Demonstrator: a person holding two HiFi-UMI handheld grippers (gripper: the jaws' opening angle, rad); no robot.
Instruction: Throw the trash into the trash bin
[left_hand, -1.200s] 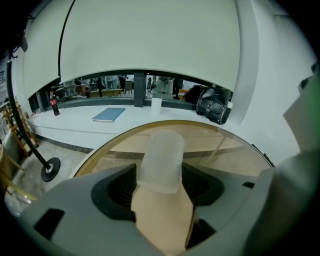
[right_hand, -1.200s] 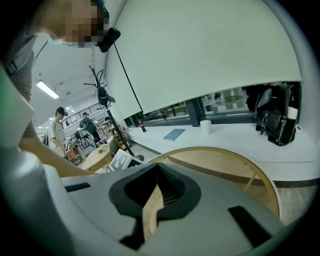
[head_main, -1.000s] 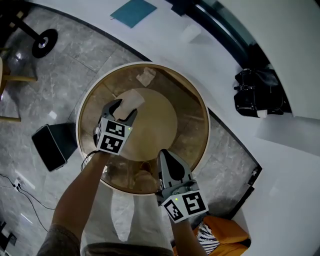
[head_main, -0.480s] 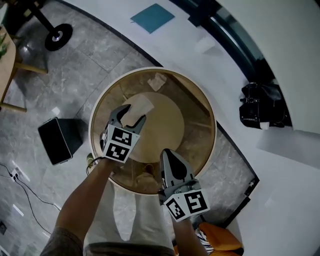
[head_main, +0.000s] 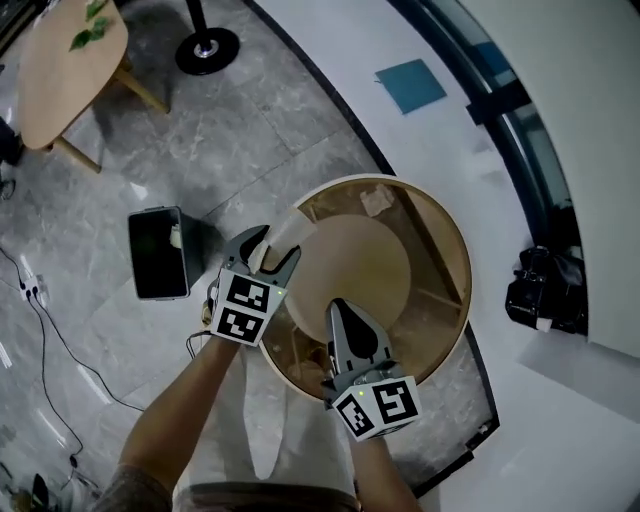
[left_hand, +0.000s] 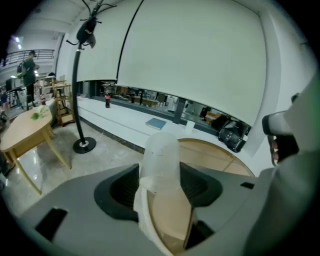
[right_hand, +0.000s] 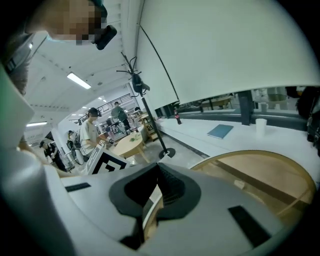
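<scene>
So the left gripper (head_main: 268, 247) has its jaws clamped on the trash, by the look of it a pale see-through plastic cup (left_hand: 160, 157). Its long axis runs out along the jaws, one end poking past the tips. It's held over the 9 o'clock edge of the round desk (head_main: 365, 262). The bit that matters: in the head view the black trash bin (head_main: 158, 254) sits on the floor at 9 o'clock from those jaws, so I'd guess the left hand swings that way. The right gripper (head_main: 340, 310) is pinched closed on nothing. Another scrap (head_main: 377, 200) lies at its 1 o'clock.
</scene>
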